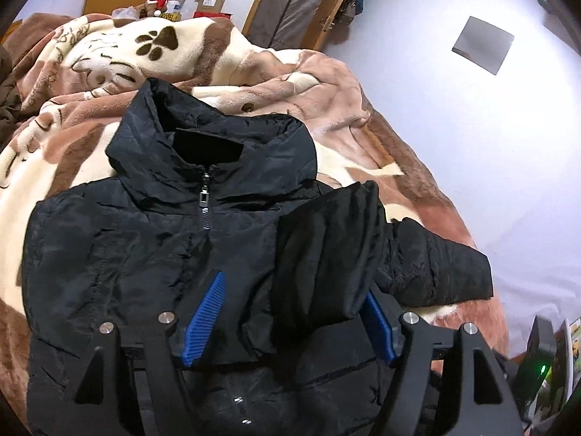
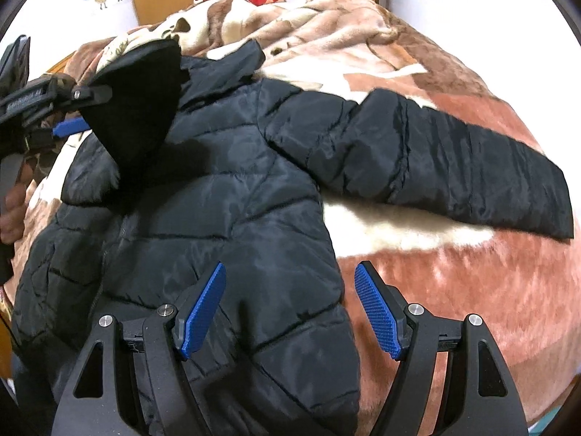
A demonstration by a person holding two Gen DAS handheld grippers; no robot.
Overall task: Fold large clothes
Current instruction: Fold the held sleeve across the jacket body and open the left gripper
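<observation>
The black puffer jacket (image 1: 174, 239) lay front-up on the fleece blanket (image 1: 90, 72) covering the bed. One sleeve (image 1: 323, 254) was folded across the chest, sitting between the spread, non-gripping jaws of the left gripper (image 1: 290, 327). The right gripper (image 2: 290, 316) stood open (nothing held) above the jacket's side edge; the other sleeve (image 2: 454, 170) lay outstretched.

Both cameras ride just behind their own jaws and look steeply down, close over a black jacket (image 1: 203, 254) spread on a blanket-covered bed (image 1: 90, 72). The left wrist view faces the collar and far wall. The right wrist view faces the jacket's outstretched sleeve (image 2: 454, 167). Both share the jacket front.
</observation>
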